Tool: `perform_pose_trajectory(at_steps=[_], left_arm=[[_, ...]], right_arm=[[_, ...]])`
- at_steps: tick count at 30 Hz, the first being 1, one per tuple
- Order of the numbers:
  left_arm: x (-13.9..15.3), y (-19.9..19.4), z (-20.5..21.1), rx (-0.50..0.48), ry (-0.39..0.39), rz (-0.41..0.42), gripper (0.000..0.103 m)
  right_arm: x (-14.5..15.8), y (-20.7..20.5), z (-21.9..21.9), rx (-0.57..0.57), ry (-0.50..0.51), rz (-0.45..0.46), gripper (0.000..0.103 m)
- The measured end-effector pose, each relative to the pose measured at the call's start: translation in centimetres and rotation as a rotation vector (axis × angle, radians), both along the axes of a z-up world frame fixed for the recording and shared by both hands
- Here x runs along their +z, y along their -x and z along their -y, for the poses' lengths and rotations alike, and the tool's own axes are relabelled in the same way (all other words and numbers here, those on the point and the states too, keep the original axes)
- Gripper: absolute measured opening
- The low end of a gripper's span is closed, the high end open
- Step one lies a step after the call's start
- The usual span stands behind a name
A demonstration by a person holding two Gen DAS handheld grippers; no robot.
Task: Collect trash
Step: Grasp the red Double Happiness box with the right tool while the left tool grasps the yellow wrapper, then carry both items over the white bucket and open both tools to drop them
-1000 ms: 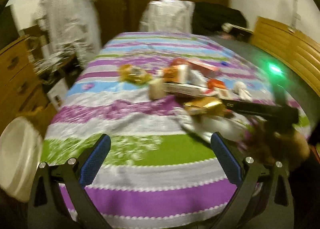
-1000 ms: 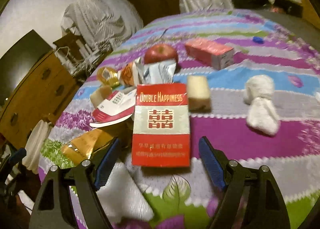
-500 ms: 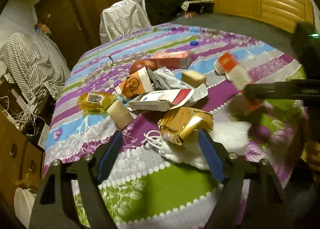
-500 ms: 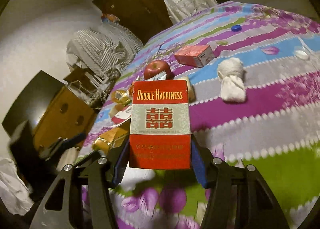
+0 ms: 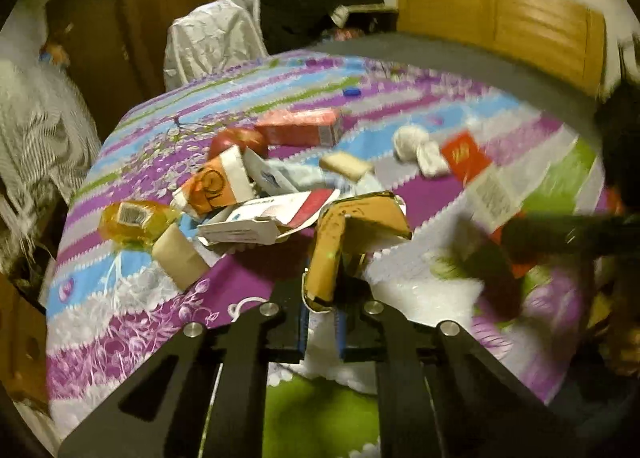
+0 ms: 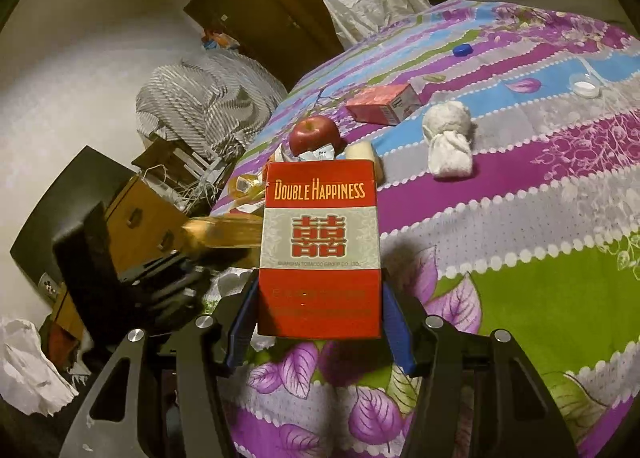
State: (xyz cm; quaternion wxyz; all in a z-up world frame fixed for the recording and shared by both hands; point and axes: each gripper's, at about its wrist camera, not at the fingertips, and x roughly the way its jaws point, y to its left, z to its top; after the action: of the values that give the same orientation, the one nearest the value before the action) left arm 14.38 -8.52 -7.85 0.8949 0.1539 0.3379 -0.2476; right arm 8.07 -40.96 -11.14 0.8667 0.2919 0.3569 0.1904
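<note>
So there's a bed (image 5: 132, 322) with a striped, flowery cover and a pile of junk on it. Over by the left edge sits a yellow wrapper (image 5: 134, 218) with a small beige block (image 5: 178, 254) touching it. Next along is an orange-and-white carton (image 5: 214, 186) leaning on a flattened white box (image 5: 260, 218), and a red apple (image 5: 236, 140) sits behind them, toward the far edge. A pink box (image 5: 300, 130) lies just past the apple.

The left gripper (image 5: 322, 324) has its fingers pinched tight on the bottom end of a crumpled gold packet (image 5: 352, 226), which sticks up off the cover near the middle of the pile.

Further right there's a beige sponge (image 5: 346, 164), then a white balled-up sock (image 6: 446, 138) lying on its own, and a little blue cap (image 6: 462, 50) far back.

The right gripper (image 6: 318, 328) holds a red-and-white cigarette pack (image 6: 320, 250) upright, fingers about halfway closed and pressing its two sides, up off the cover near the front edge. In the left view that pack is a blur over the right side.
</note>
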Motion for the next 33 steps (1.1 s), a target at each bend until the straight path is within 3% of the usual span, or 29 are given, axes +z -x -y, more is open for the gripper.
perform_pose_trajectory(at_steps=[8, 12, 18, 23, 33], left_arm=[[3.7, 2.3, -6.8, 0.137, 0.181, -0.034, 0.009], [5.8, 3.9, -11.3, 0.223, 0.261, -0.007, 0.009], [5.8, 5.0, -16.5, 0.326, 0.348, -0.038, 0.009], [5.2, 6.9, -18.3, 0.399, 0.332, -0.032, 0.009], [7.0, 9.2, -17.7, 0.502, 0.177, 0.093, 0.009]], right_arm=[[1.1, 1.0, -0.5, 0.005, 0.013, 0.029, 0.058], [2.6, 1.4, -1.7, 0.029, 0.031, 0.061, 0.058], [3.9, 2.0, -3.7, 0.071, 0.05, 0.078, 0.058], [4.2, 2.7, -5.9, 0.119, 0.057, 0.068, 0.058], [5.0, 4.0, -11.5, 0.208, 0.155, 0.065, 0.058]])
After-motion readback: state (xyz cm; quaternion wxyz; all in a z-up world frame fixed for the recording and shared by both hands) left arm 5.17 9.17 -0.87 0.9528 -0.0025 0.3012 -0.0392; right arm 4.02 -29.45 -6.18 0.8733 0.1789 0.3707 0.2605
